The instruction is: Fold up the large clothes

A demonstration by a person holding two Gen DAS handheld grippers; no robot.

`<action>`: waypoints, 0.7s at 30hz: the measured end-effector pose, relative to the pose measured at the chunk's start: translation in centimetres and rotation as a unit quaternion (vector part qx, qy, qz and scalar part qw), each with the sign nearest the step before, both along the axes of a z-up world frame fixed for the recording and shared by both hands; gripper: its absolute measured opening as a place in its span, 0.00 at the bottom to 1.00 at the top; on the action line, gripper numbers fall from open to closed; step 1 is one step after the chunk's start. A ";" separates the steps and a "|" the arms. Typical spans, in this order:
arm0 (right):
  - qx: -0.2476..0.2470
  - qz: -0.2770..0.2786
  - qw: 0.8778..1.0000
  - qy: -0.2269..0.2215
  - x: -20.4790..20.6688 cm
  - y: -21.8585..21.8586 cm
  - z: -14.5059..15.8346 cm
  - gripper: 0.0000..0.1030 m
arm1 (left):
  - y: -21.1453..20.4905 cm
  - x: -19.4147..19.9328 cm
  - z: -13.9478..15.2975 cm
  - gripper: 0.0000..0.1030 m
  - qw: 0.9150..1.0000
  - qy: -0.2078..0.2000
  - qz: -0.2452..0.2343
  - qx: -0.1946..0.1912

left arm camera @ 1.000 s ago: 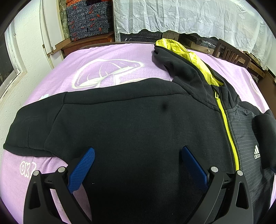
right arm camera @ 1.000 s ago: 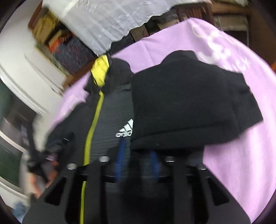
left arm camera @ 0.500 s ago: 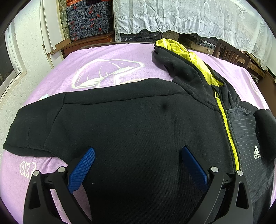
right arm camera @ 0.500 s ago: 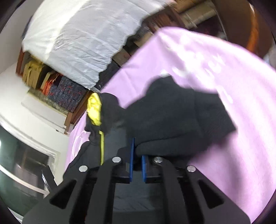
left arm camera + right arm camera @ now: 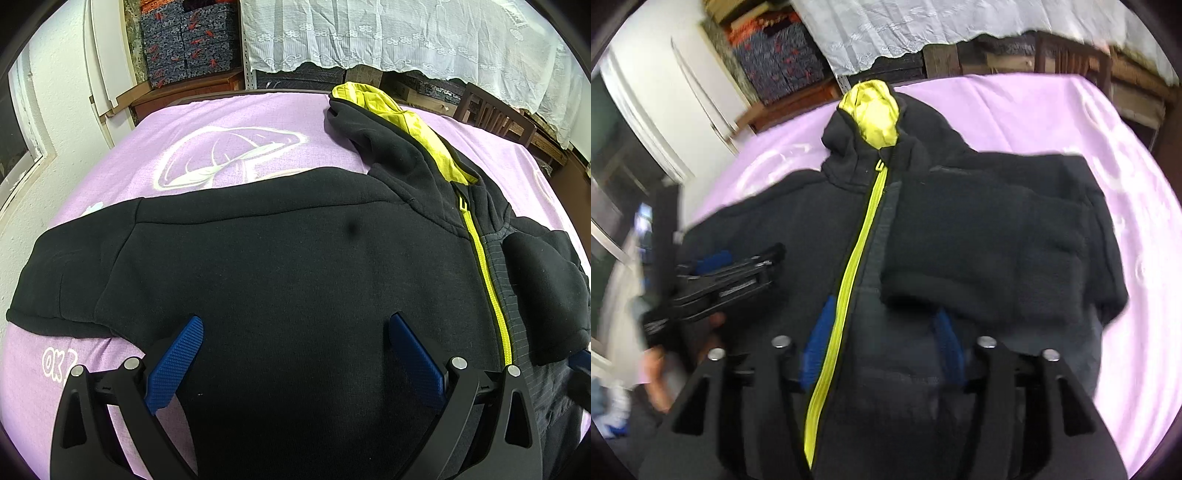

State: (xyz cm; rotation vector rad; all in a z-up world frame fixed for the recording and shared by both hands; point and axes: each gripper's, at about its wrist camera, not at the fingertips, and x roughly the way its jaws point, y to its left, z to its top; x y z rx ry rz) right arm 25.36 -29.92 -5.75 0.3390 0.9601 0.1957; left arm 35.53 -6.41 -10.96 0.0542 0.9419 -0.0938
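From the left wrist, the black fleece hoodie [image 5: 295,280] lies flat on the purple bedspread [image 5: 207,122], yellow zipper [image 5: 487,280] ridged; the left gripper [image 5: 295,347] hangs unmoved, jaws wide, holding nothing. From the right wrist, the right gripper [image 5: 882,339], half a second ago pinched on the sleeve [image 5: 990,251], now gapes empty; that sleeve rests folded across the chest.

One hoodie [image 5: 295,295], two hand-held grippers, one chair [image 5: 495,118].

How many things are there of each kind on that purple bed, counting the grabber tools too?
Hoodie: 1
Grabber tools: 2, the left gripper and the right gripper
Bedsheet: 1
Total: 4
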 end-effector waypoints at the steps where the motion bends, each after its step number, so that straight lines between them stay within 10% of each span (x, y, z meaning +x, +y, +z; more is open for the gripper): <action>1: 0.017 -0.004 1.000 0.000 -0.7 -1.0 0.2 0.56 | 0.0 -0.1 0.0 0.97 1.000 0.000 0.000 0.000; 12: 0.181 -0.202 0.962 -0.017 -2.7 -11.9 -0.9 0.55 | -4.9 -5.8 3.0 0.97 0.987 -0.105 -0.089 0.080; 21: 0.326 -0.094 0.939 -0.045 -0.3 -12.5 -2.5 0.55 | -15.1 -11.3 1.3 0.97 0.940 -0.151 -0.244 0.184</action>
